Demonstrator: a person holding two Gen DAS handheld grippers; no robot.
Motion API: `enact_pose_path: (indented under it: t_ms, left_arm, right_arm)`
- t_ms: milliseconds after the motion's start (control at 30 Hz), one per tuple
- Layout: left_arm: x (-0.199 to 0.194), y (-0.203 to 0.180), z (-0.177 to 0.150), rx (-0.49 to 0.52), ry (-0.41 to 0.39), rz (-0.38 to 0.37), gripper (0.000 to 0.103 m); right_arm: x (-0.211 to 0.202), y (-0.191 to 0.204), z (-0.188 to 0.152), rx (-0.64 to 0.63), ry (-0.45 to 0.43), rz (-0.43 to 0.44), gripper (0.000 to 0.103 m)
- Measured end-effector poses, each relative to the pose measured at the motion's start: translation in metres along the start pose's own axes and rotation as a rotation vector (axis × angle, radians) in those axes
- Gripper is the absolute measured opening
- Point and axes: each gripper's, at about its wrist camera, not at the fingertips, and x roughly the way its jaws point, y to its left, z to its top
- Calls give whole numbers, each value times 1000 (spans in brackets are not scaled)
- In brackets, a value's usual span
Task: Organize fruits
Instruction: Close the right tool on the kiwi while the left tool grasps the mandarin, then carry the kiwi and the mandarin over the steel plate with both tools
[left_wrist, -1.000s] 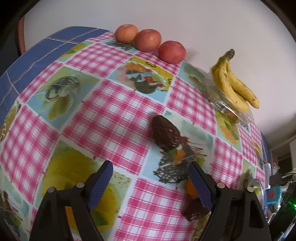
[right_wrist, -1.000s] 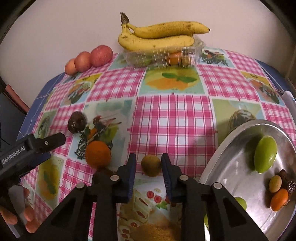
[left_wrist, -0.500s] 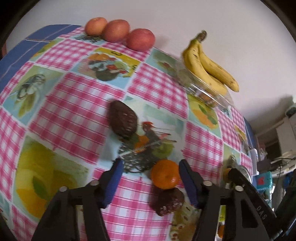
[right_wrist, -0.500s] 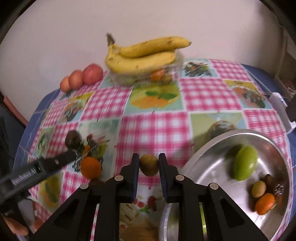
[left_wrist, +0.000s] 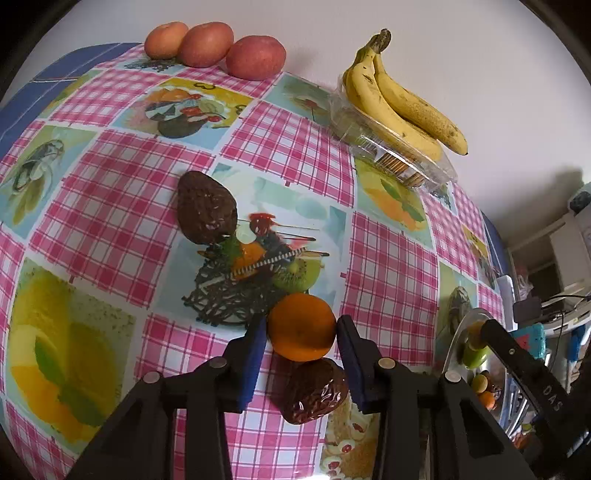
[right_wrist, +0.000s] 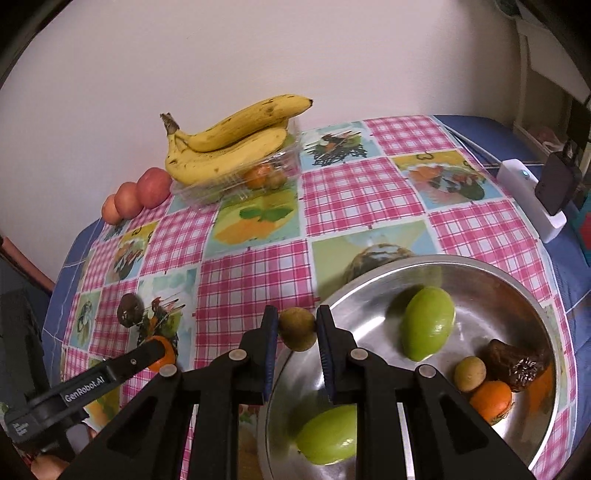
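Note:
My right gripper (right_wrist: 296, 334) is shut on a brown kiwi (right_wrist: 297, 328) and holds it over the near left rim of the steel bowl (right_wrist: 388, 264). The bowl holds two green mangoes (right_wrist: 428, 323), a small kiwi (right_wrist: 470, 373), an orange (right_wrist: 491, 401) and a dark brown fruit (right_wrist: 517, 365). My left gripper (left_wrist: 301, 341) has its pads at both sides of an orange (left_wrist: 301, 326) on the tablecloth. A dark brown fruit (left_wrist: 314, 391) lies just below it, between the fingers. Another dark brown fruit (left_wrist: 207, 212) lies farther off.
Bananas (right_wrist: 232, 147) lie on a clear plastic box (right_wrist: 236, 181) at the back by the wall. Three apples (left_wrist: 214, 48) stand in a row at the back left. A white device with a black block (right_wrist: 532, 199) sits at the table's right edge.
My right gripper has lifted the kiwi off the cloth and carried it right to the bowl's rim. My left gripper has moved forward and narrowed around the orange.

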Motion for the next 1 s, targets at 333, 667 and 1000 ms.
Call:
enact_pose_path:
  t_ms: [333, 667, 1000]
  left_arm:
    - [-20, -14, -1, 17, -39, -33, 40]
    - [-34, -86, -18, 215, -62, -109, 40]
    - [-8, -142, -52, 407, -36, -134, 40]
  right_arm:
    - [-17, -27, 7, 75, -34, -22, 22]
    - [-36, -88, 4, 229, -51, -113, 22]
    - [-37, -111, -1, 252, -46, -161, 22]
